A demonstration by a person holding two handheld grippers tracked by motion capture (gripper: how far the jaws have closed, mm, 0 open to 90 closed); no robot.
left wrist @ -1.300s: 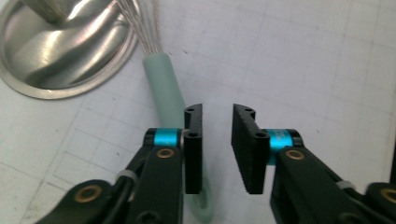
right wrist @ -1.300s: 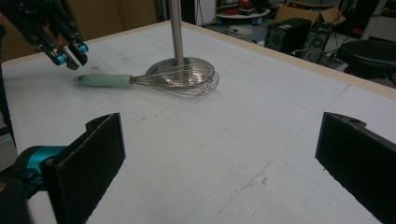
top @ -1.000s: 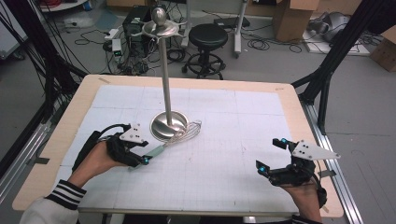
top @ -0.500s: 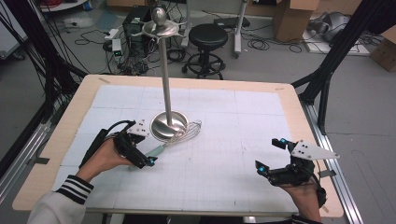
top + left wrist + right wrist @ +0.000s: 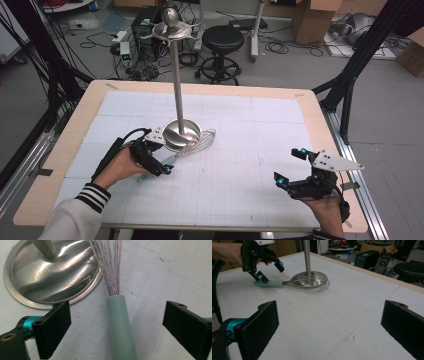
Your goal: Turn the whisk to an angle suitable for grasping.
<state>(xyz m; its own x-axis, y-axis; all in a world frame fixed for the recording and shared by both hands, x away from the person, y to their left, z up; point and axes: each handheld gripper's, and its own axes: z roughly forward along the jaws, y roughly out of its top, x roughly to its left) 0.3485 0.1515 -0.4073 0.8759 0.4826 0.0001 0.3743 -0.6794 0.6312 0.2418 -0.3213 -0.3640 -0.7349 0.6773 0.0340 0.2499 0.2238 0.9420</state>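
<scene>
- The left gripper (image 5: pixel 117 322) has its jaws spread wide on either side of the whisk's pale green handle (image 5: pixel 121 327); they have just been opening further and then easing back in a little. The handle lies between them, but neither pad touches it.
- In the left gripper view the handle runs up the middle of the frame from the bottom edge, its long axis nearly in line with the way the gripper looks and crosswise to the direction the jaws close. That is the relation the coming pinch seems to turn on.
- The whisk's wires (image 5: pixel 110 262) fan out from the handle's top end toward the upper middle of that frame, passing just beside the rim of the steel stand base (image 5: pixel 50 272) at the upper left.
- In the high view the whisk (image 5: pixel 192 146) lies flat on the desk (image 5: pixel 250 150), left of centre, the wire head against the round base of the upright utensil stand (image 5: pixel 176 80), the handle pointing toward the lower left under the left gripper.
- The right gripper (image 5: pixel 292 165) sits at the lower right of the high view, well apart from the whisk, jaws spread and nothing between them.
- The left hand is by far the nearer; a grasp on the handle looks like its job.
</scene>
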